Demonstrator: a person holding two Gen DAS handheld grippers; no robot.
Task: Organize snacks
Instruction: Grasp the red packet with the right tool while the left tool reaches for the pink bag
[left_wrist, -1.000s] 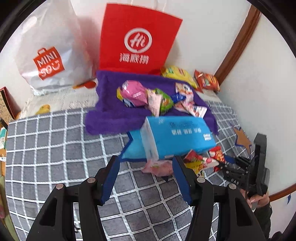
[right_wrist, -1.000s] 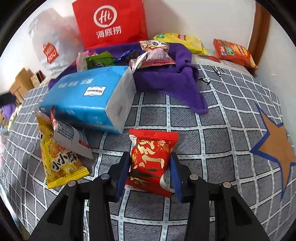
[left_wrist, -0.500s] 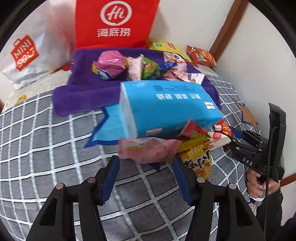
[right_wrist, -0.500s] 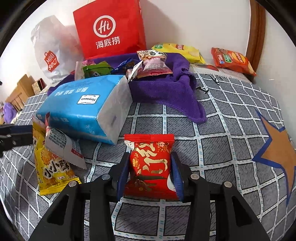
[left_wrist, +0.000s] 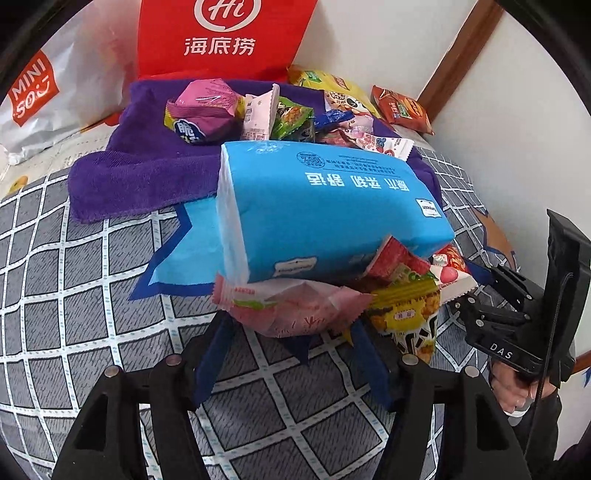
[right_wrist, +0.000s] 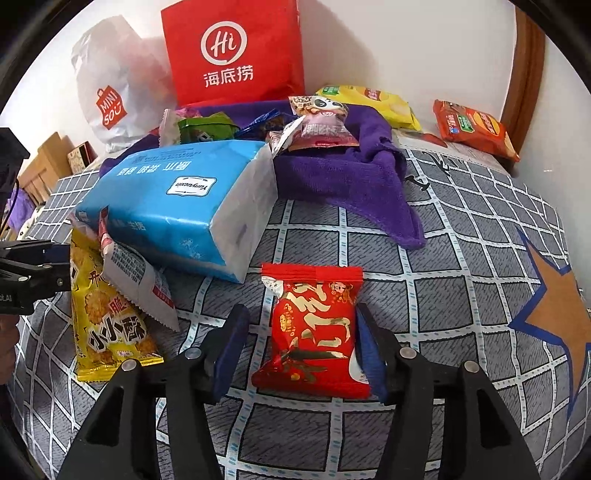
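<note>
The red foil snack packet lies just in front of the blue tissue pack, between the right gripper's opening fingers; reclosing off-centre could squirt the slippery foil sideways.

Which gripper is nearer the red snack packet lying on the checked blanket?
Right. The right gripper straddles the red snack packet, jaws opening; the left gripper sits across the pile at the pink packet.
</note>
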